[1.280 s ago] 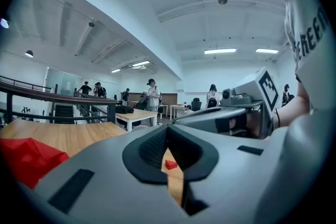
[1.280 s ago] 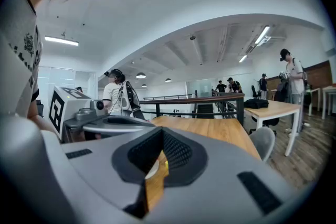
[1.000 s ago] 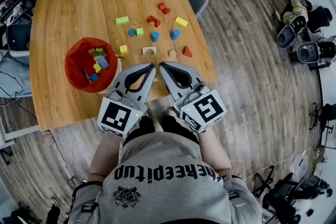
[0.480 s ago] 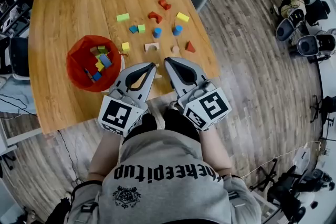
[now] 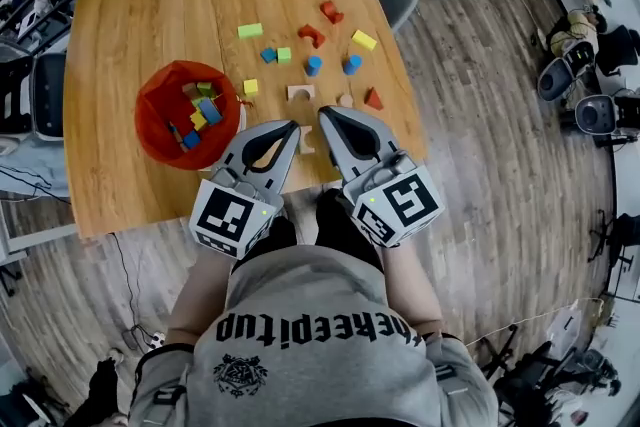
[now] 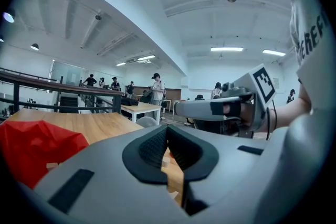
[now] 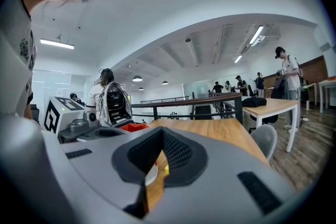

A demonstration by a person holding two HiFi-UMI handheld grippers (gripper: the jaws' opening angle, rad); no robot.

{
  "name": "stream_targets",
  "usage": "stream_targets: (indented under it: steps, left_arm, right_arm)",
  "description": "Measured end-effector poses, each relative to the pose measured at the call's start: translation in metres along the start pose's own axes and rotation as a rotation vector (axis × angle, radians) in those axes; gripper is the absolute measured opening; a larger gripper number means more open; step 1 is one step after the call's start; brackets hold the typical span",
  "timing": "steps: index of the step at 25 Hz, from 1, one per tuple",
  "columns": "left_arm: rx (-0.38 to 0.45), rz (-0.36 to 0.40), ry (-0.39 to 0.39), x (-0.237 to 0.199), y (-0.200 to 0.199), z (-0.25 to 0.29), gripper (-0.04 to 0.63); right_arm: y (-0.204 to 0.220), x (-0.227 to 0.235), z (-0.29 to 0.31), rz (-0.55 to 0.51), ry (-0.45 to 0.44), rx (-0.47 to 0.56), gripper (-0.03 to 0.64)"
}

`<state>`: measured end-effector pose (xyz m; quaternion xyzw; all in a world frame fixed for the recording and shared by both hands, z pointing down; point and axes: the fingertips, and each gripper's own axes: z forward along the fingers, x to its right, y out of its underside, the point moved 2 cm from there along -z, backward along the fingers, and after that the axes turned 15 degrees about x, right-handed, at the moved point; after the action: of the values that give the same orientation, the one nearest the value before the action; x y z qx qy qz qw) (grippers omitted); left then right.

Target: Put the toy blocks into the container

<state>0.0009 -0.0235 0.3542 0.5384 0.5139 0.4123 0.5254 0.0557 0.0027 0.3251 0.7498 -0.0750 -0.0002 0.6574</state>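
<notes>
**Q:** What state were your two hand-held grippers in?
**A:** Your left hand-held gripper (image 5: 290, 127) and right hand-held gripper (image 5: 324, 114) each had their jaws closed together, gripping nothing. They sat side by side at frame centre, over the counter's (image 5: 140, 5) lower edge.

**Q:** Where were the toy blocks?
**A:** Loose toy blocks (image 5: 314, 65) lay above the grippers in the frame. Others sat in the red container (image 5: 150, 110) at centre left.

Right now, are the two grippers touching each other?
Apart. The head view shows tabletop between the left gripper and the right gripper, both shut.
</notes>
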Motion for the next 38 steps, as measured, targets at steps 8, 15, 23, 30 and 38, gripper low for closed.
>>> stream_targets:
  steps: [8,15,23,30,38]
  left_arm:
    - [-0.016,0.017,-0.12,-0.005,0.001,0.009,0.014]
    - [-0.038,0.011,-0.243,-0.008,0.01,0.022,0.014]
    - [-0.089,0.004,-0.4,-0.01,0.031,0.027,0.015]
    - [-0.159,-0.015,-0.517,-0.012,0.059,0.03,0.017]
    - [-0.303,-0.061,-0.63,-0.008,0.103,0.031,0.112]
  right_arm:
    - [-0.003,0.015,0.018,0.02,-0.125,-0.008,0.011]
    - [0.0,0.031,0.027,0.048,-0.238,-0.027,0.011]
    - [0.004,0.045,0.039,0.085,-0.376,-0.038,0.011]
    - [0.01,0.052,0.044,0.114,-0.476,-0.053,0.011]
    - [0.018,0.061,0.045,0.152,-0.571,-0.088,0.011]
